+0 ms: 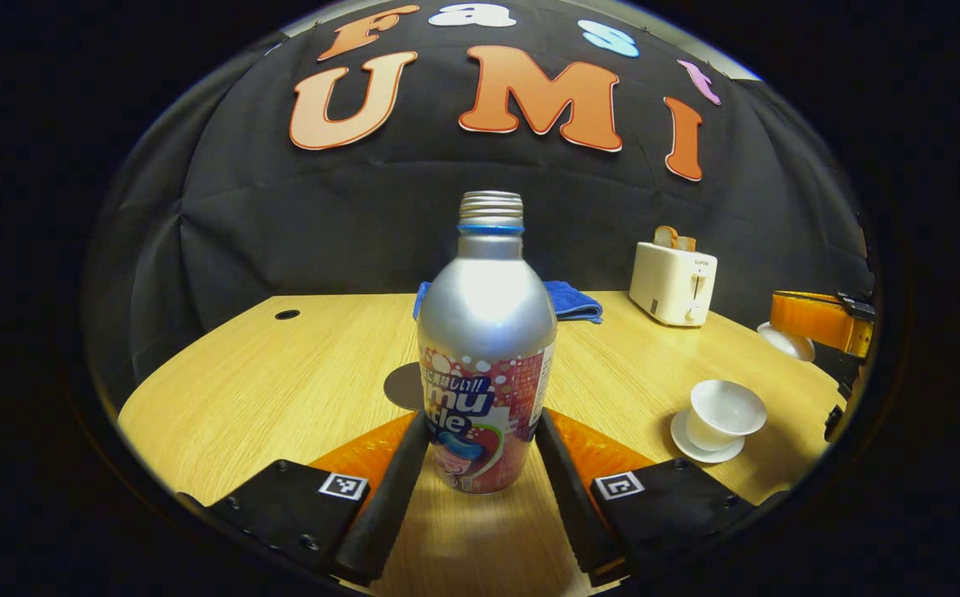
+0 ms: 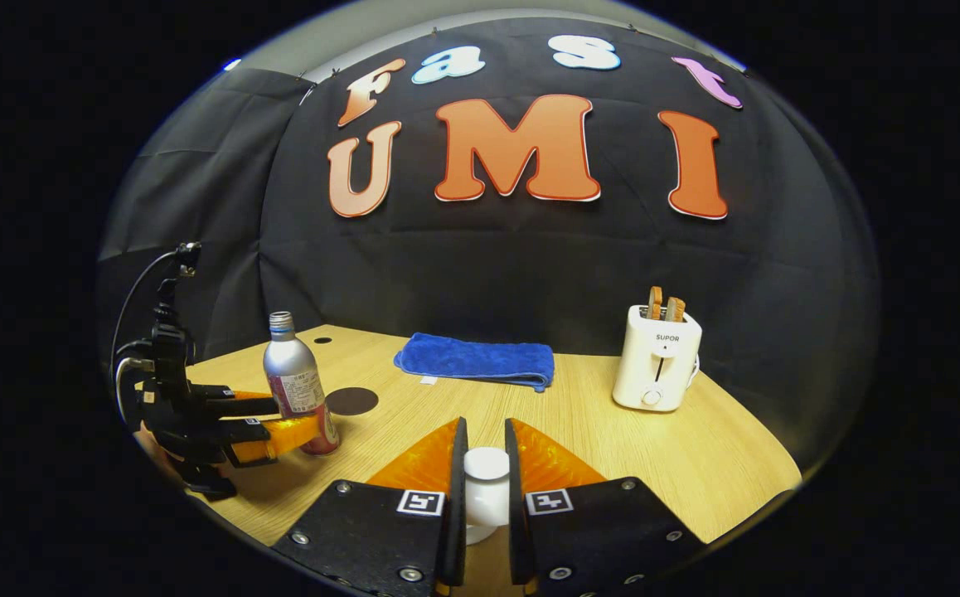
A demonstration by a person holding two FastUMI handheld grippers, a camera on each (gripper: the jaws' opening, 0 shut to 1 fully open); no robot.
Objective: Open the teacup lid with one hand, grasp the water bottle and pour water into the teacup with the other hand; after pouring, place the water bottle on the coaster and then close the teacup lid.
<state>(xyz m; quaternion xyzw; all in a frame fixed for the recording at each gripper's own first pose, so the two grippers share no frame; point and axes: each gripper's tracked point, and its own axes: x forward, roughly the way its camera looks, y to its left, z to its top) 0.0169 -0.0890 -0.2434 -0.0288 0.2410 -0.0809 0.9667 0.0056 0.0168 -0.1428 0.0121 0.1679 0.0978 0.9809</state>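
Left gripper (image 1: 480, 460): jaws clamped on the lower body of the water bottle (image 1: 487, 348), which stands upright and uncapped on the wooden table (image 1: 281, 381), just in front of the dark round coaster (image 1: 404, 386). Right gripper (image 2: 486, 489): jaws pinching the white teacup lid (image 2: 486, 485), held clear of the teacup (image 1: 722, 413). The teacup sits open on its saucer (image 1: 700, 448).

The silver, uncapped water bottle (image 1: 487, 348) stands upright mid-table before the dark round coaster (image 1: 404, 386); the white teacup (image 1: 724, 412) sits open on its saucer, its lid (image 2: 487, 489) lifted away.
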